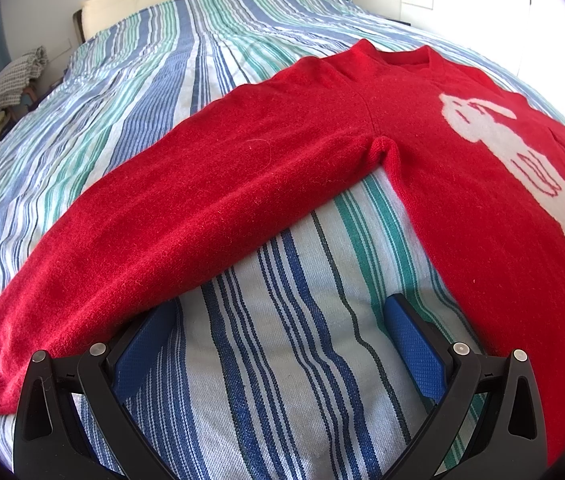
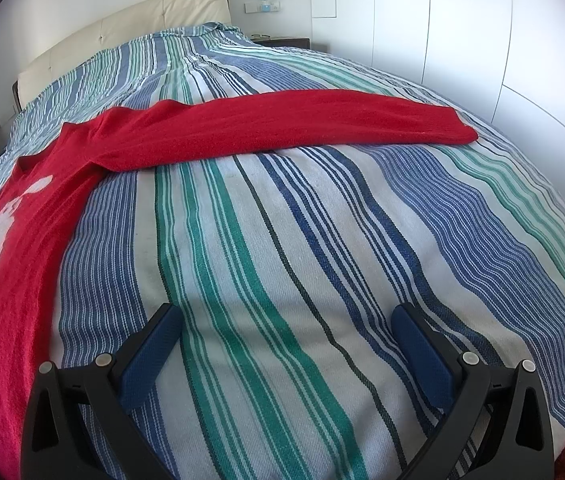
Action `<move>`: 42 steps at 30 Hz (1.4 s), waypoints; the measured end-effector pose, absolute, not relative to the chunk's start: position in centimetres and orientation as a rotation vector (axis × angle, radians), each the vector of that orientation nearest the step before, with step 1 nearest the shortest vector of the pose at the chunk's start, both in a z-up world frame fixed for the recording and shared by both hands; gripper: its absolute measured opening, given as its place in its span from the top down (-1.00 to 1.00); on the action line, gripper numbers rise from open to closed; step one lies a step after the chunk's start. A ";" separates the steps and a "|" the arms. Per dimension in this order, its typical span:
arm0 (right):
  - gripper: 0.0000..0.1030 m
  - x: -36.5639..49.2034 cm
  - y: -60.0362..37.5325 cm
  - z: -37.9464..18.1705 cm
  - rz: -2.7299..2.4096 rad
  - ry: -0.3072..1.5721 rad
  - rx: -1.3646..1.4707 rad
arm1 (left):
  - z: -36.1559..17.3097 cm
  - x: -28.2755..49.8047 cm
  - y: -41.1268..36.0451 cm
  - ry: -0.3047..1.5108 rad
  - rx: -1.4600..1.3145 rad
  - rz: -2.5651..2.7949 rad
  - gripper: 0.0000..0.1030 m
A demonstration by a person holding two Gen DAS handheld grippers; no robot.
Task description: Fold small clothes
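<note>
Blue-green striped bedspread (image 2: 282, 240) lies bare ahead of both grippers; red knit sweater (image 1: 302, 152) spreads flat, sleeve at 10 o'clock. Left gripper (image 1: 282, 344) and right gripper (image 2: 286, 344) jaws gape, empty.

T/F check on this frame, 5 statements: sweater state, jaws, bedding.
1. The red sweater lies spread flat with both sleeves out. True.
2. The left gripper is clamped on a sleeve. False: its jaws are open, over bare bedspread.
3. The right gripper is open and empty. True.
4. The sweater front carries a black star. False: it is a white animal figure.
5. The bedspread is plain grey. False: it is striped blue, green and white.
</note>
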State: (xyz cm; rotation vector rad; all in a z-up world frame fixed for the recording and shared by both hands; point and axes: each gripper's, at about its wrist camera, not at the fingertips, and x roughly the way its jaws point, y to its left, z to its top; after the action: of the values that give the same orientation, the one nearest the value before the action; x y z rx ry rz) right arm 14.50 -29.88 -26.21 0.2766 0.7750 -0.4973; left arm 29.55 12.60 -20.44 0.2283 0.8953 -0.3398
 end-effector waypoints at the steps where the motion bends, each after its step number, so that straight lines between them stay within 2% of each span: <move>1: -1.00 14.5 -29.9 -26.2 -0.497 0.775 0.277 | -20.5 29.5 12.6 0.891 0.230 -0.338 -0.99; 5: -1.00 14.5 -29.9 -26.2 -0.499 0.777 0.274 | -20.5 29.5 12.5 0.897 0.227 -0.334 -0.99; 10: -1.00 14.6 -29.9 -26.2 -0.499 0.777 0.273 | -20.1 29.5 12.7 0.995 0.099 -0.200 -0.99; 13: -1.00 14.5 -30.0 -26.2 -0.496 0.773 0.278 | -19.9 29.1 11.8 1.018 0.121 -0.123 -0.99; 17: -1.00 14.6 -30.2 -25.8 -0.474 0.800 0.280 | -18.3 26.4 11.6 0.999 0.083 -0.011 -0.99; 20: -0.99 14.6 -31.1 -24.1 -0.405 0.860 0.286 | -14.7 22.7 11.5 0.916 -0.002 0.011 -0.99; 25: -0.99 11.6 -39.3 -19.3 -0.282 0.579 0.643 | -9.5 18.0 9.8 0.774 -0.046 0.055 -0.99; 28: -0.97 11.2 -47.5 -19.5 -0.309 0.519 0.897 | -8.0 16.9 8.3 0.722 -0.064 0.059 -0.99; 30: -0.69 11.8 -51.9 -20.9 -0.331 0.537 1.032 | -7.8 16.8 7.3 0.705 -0.076 0.038 -0.99; 31: -0.61 12.3 -53.7 -21.6 -0.330 0.553 1.083 | -8.0 16.6 6.8 0.701 -0.070 0.033 -0.99; 34: -0.53 14.0 -56.2 -23.1 -0.302 0.591 1.163 | -9.2 17.1 5.6 0.730 -0.032 0.047 -0.99; 37: -0.22 16.2 -56.9 -24.1 -0.337 0.635 1.144 | -10.9 16.5 5.6 0.750 -0.003 0.083 -0.99; 38: 0.00 16.6 -56.9 -24.3 -0.349 0.642 1.138 | -11.4 16.2 5.8 0.754 0.003 0.096 -0.99; 39: 0.41 17.3 -57.1 -24.5 -0.369 0.654 1.126 | -11.8 15.9 6.0 0.757 0.006 0.103 -0.99; 40: 0.70 17.7 -57.0 -24.8 -0.387 0.666 1.115 | -12.3 15.8 6.4 0.765 0.008 0.111 -0.99; 41: 0.92 18.0 -57.0 -24.9 -0.406 0.678 1.106 | -12.6 15.6 6.8 0.775 0.008 0.119 -0.99; 42: 0.92 18.0 -56.7 -24.4 -0.419 0.663 1.099 | -12.8 15.5 7.2 0.781 0.005 0.124 -0.99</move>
State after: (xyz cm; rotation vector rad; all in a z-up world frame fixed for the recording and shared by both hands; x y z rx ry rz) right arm 18.00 -56.68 -24.45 1.0993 0.6628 -0.4191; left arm 15.54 7.15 -12.75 0.0046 0.7812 0.1243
